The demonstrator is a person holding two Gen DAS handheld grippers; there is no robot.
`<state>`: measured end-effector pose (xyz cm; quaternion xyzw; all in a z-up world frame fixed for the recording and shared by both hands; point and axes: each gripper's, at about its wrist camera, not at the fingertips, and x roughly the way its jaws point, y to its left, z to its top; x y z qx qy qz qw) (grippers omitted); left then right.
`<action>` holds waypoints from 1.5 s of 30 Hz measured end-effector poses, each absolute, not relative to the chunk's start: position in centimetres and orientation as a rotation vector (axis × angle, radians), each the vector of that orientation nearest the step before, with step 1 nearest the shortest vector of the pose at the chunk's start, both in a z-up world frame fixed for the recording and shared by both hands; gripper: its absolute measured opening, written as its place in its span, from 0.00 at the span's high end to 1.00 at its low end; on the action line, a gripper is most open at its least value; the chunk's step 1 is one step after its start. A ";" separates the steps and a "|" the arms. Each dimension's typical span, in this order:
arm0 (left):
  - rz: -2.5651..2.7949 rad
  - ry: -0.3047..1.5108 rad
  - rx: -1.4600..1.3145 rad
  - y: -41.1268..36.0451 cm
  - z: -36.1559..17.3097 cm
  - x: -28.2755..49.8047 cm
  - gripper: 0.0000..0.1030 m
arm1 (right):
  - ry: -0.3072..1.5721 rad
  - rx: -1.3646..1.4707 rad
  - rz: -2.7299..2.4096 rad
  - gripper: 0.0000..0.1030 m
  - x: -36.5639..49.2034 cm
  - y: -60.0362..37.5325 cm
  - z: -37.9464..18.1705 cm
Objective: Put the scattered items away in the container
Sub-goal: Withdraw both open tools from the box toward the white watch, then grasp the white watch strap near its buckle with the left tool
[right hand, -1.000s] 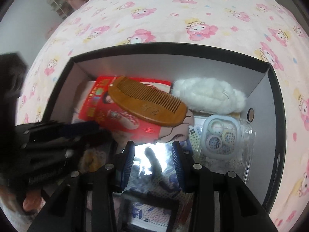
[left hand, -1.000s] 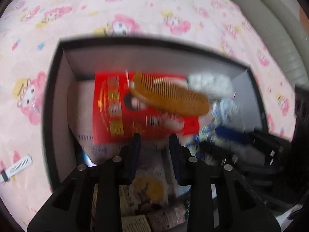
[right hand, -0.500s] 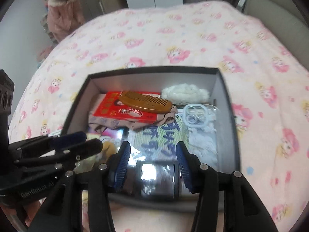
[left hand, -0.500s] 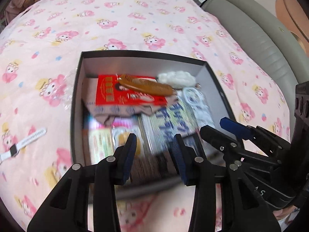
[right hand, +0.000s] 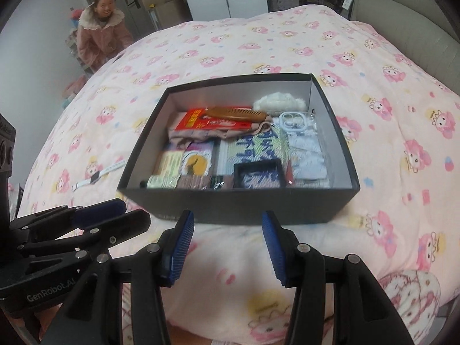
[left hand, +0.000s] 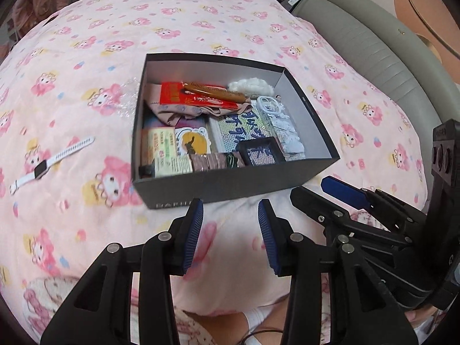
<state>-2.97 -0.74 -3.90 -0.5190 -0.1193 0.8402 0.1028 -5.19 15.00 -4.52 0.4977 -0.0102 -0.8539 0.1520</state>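
Note:
A black box (left hand: pixel 235 184) sits on the pink bedcover, holding a wooden comb (left hand: pixel 215 93) on a red packet (left hand: pixel 172 96), a white fluffy piece (left hand: pixel 250 84), a clear phone case (left hand: pixel 270 106) and several packets. A white smartwatch (left hand: pixel 49 161) lies loose on the cover left of the box; the right wrist view shows the smartwatch (right hand: pixel 97 175) too. My left gripper (left hand: pixel 230 205) hovers in front of the box's near wall, open and empty. Beside it, my right gripper (right hand: pixel 227 215) is also open with nothing between its fingers, facing the box (right hand: pixel 238 204).
Crinkled clear plastic (left hand: pixel 126 97) lies against the box's left side. A grey padded headboard (left hand: pixel 373 57) borders the bed on the right. A person in a pink coat (right hand: pixel 97 34) stands beyond the bed's far left corner. The bedcover (right hand: pixel 373 143) spreads around the box.
Both grippers have pulled back and up out of the box, which now lies ahead of them. Their jaws stand a little wider than a second ago. The watch has come fully into view.

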 end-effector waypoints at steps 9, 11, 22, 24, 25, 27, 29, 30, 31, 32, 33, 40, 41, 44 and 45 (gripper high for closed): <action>2.542 -0.339 -1.466 -1.3 -2.4 -0.9 0.60 | 0.007 1.383 -2.497 0.56 -3.4 14.1 -3.4; 2.543 -0.338 -1.463 -1.5 -2.4 -0.7 0.60 | 0.006 1.383 -2.500 0.56 -3.2 14.0 -3.3; 2.575 -0.347 -1.454 -4.9 -1.9 1.2 0.59 | 0.057 1.365 -2.478 0.56 -1.9 10.9 -2.5; 2.590 -0.366 -1.468 -6.2 -2.1 1.8 0.59 | 0.077 1.361 -2.461 0.56 -1.7 9.7 -2.6; 2.597 -0.377 -1.476 -6.9 -2.2 2.1 0.59 | 0.092 1.358 -2.451 0.56 -1.5 9.0 -2.7; 2.613 -0.412 -1.496 -8.6 -2.7 2.7 0.59 | 0.115 1.355 -2.430 0.56 -1.3 7.4 -2.9; 2.636 -0.464 -1.522 -10.6 -3.3 3.4 0.59 | 0.139 1.355 -2.394 0.56 -1.2 5.5 -3.3; 2.645 -0.488 -1.531 -11.4 -3.5 3.7 0.59 | 0.148 1.355 -2.376 0.56 -1.1 4.6 -3.6; 2.654 -0.517 -1.542 -12.5 -3.9 4.0 0.59 | 0.158 1.355 -2.357 0.56 -1.1 3.6 -3.8; 2.664 -0.547 -1.551 -13.4 -4.2 4.2 0.59 | 0.171 1.356 -2.332 0.56 -1.1 2.3 -4.1; 2.671 -0.583 -1.558 -14.5 -4.5 4.4 0.59 | 0.177 1.357 -2.316 0.56 -1.1 1.5 -4.4; 2.714 -0.863 -1.573 -21.0 -7.0 4.0 0.59 | 0.206 1.393 -2.213 0.56 -3.3 -4.9 -6.4; 2.712 -0.925 -1.571 -22.0 -7.6 3.6 0.59 | 0.203 1.401 -2.201 0.56 -4.0 -5.7 -6.8; 2.731 -1.045 -1.582 -24.4 -9.2 1.8 0.56 | 0.162 1.444 -2.164 0.56 -6.2 -7.7 -8.0; 2.725 -1.083 -1.583 -25.0 -9.8 1.1 0.56 | 0.149 1.462 -2.154 0.56 -6.9 -8.3 -8.4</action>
